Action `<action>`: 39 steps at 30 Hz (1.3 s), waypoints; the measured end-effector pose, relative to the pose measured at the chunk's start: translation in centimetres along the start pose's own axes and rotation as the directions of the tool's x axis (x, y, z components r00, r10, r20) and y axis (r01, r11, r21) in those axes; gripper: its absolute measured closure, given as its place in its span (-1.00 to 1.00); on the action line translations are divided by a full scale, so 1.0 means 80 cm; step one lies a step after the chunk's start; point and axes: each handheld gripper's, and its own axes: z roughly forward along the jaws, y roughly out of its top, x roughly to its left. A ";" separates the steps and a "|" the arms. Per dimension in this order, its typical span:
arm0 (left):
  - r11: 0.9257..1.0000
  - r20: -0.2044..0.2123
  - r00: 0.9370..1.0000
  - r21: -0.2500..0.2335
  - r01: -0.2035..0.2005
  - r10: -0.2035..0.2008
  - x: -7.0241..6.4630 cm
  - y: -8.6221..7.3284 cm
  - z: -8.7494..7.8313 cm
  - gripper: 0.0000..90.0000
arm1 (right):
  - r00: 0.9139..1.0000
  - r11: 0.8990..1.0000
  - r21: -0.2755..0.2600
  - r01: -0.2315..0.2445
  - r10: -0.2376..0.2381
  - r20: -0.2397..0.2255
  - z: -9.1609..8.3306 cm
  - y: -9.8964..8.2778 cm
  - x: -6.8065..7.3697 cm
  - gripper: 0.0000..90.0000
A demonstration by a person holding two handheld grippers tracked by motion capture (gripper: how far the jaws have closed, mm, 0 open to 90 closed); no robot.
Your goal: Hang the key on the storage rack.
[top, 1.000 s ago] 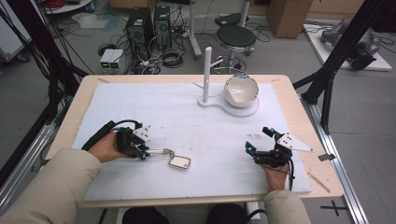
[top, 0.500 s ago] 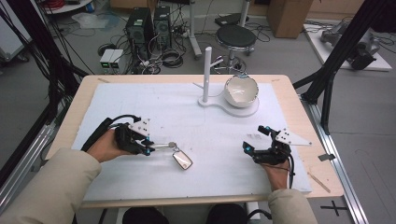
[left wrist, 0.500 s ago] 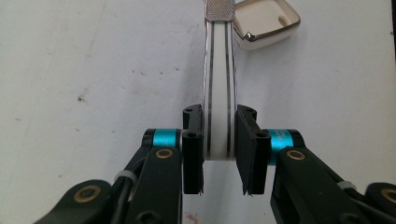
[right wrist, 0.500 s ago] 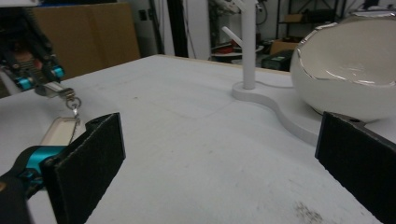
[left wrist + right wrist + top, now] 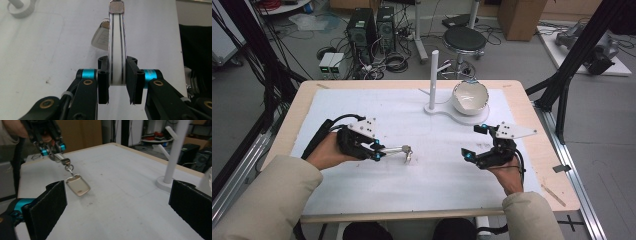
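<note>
Here the key fob [image 5: 77, 185] is kept dangling above the desk [image 5: 302, 107] by the left gripper [image 5: 377, 151], clenched on its strap [image 5: 116, 47] for hanging on the stand [image 5: 433, 80] at two o'clock; the right gripper [image 5: 476, 142] is held released.

Light wooden table [image 5: 542, 145] under a white sheet [image 5: 422, 185]; on it, white peg stand [image 5: 433, 80] with bowl [image 5: 470, 97].

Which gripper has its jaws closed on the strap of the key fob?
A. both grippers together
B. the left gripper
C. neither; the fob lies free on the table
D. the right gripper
B. The left gripper clamps the white strap with the key fob dangling from it, while the right gripper stands open with nothing between its jaws.
</note>
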 end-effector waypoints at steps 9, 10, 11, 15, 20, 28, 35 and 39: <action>0.999 0.014 1.000 -0.049 -0.018 0.019 -0.002 0.045 -0.005 0.64 | 0.988 0.993 0.072 0.097 -0.087 -0.129 0.027 0.052 0.014 -0.99; 0.999 0.014 1.000 -0.049 -0.018 0.019 -0.002 0.045 -0.005 0.64 | 0.986 0.992 0.075 0.103 -0.092 -0.142 0.029 0.056 0.015 -0.99; 0.998 0.022 0.999 -0.052 -0.023 0.025 -0.002 0.051 -0.005 0.64 | 0.984 0.991 0.083 0.108 -0.095 -0.148 0.031 0.059 0.016 -0.99; 0.997 0.020 0.999 -0.065 -0.034 0.035 -0.004 0.060 -0.005 0.64 | 0.971 0.981 0.116 0.158 -0.133 -0.198 0.045 0.077 0.022 -0.99; 0.996 0.028 0.998 -0.068 -0.054 0.056 -0.007 0.070 -0.002 0.64 | 0.954 0.966 0.164 0.200 -0.154 -0.257 0.061 0.096 0.030 -0.98; 0.995 0.038 0.996 -0.062 -0.076 0.078 -0.011 0.078 -0.001 0.64 | 0.927 0.937 0.233 0.259 -0.174 -0.332 0.086 0.110 0.042 -0.91; 0.995 0.043 0.995 -0.051 -0.092 0.094 -0.011 0.078 0.001 0.64 | 0.912 0.905 0.299 0.302 -0.182 -0.369 0.108 0.115 0.053 -0.89; 0.995 0.050 0.995 -0.051 -0.082 0.084 -0.011 0.078 0.003 0.64 | 0.907 0.890 0.322 0.323 -0.193 -0.374 0.118 0.118 0.058 -0.81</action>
